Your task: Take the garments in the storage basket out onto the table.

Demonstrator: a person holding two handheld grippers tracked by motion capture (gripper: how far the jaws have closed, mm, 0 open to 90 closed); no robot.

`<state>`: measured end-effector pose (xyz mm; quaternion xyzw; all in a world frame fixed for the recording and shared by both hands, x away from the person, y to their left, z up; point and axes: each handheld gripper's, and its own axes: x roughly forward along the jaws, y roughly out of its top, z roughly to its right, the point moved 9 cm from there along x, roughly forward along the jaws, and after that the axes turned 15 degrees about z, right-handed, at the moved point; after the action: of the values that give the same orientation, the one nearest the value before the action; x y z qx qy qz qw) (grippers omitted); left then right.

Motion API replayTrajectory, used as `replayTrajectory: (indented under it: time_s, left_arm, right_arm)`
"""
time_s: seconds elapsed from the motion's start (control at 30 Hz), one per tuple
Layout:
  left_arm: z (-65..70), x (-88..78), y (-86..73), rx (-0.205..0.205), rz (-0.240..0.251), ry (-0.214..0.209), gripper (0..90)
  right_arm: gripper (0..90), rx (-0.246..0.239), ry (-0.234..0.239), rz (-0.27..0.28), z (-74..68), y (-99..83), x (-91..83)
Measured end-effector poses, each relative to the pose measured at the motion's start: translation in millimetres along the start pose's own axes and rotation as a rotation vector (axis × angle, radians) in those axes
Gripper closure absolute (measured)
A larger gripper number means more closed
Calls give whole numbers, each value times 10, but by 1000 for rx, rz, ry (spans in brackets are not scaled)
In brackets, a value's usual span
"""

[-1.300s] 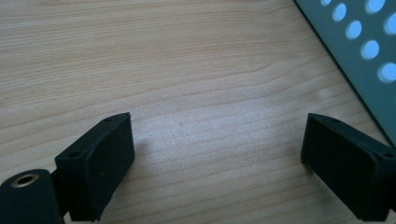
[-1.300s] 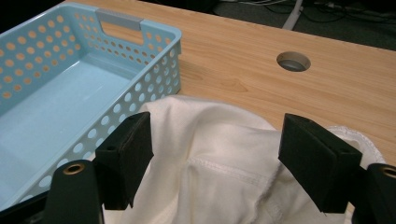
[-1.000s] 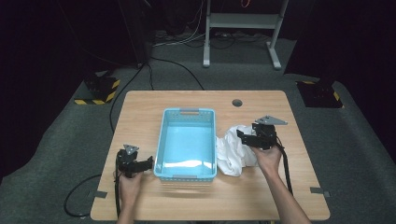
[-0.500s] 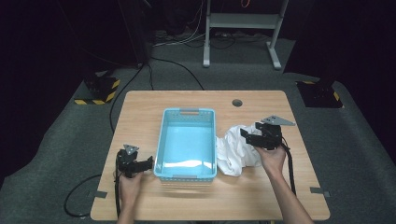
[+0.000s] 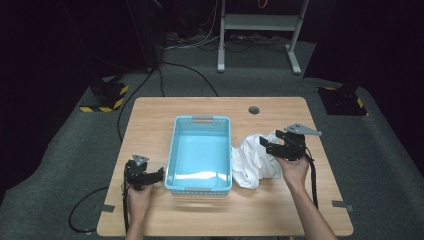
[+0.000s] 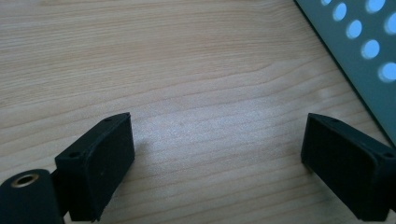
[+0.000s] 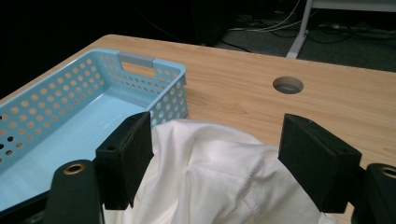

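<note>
White cloth (image 5: 256, 161) lies bunched on the wooden table (image 5: 210, 107) in the high view, touching the light blue perforated basket (image 5: 201, 152) on its right side; my right gripper (image 5: 274, 146) hangs over the cloth's far edge, and my left gripper (image 5: 156, 175) sits low just beside the basket's near left corner. From the left gripper view, my jaws stand spread wide over bare wood, the basket wall (image 6: 359, 51) ahead to their right. From the right gripper view, my jaws are spread with the cloth (image 7: 219, 182) bunched between them, neither pad pressing it, the basket (image 7: 70, 121) ahead to the left.
</note>
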<state>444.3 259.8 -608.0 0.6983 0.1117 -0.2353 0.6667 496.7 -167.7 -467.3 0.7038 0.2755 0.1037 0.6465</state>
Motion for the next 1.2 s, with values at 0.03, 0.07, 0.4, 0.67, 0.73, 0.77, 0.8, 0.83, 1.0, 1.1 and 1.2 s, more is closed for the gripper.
replayTrajectory:
  time_s: [0.03,0.07,0.4,0.67,0.73,0.77,0.8,0.83,1.0,1.1,1.2]
  left_arm:
    - [0,0,0,0,0,0,97]
    - [0,0,0,0,0,0,98]
    - [0,0,0,0,0,0,98]
    - [0,0,0,0,0,0,98]
    - [0,0,0,0,0,0,98]
    - [0,0,0,0,0,0,97]
    - [0,0,0,0,0,0,97]
    - [0,0,0,0,0,0,98]
    - [0,0,0,0,0,0,98]
    - [0,0,0,0,0,0,97]
    - [0,0,0,0,0,0,97]
  right_arm:
    - [256,1,0,2,4,5,-6]
    - [257,2,-1,4,7,8,-14]
    - [255,1,-12,14,51,34,-73]
    - [255,8,-17,29,90,69,-118]
    - [255,9,-23,32,107,77,-128]
    - [255,10,-24,33,111,78,-131]
    - [255,9,-24,34,117,81,-136]
    - [255,9,-24,34,117,81,-136]
    - [255,10,-29,41,145,95,-169]
    - [255,12,-32,45,157,106,-186]
    - [255,14,-33,47,167,110,-194]
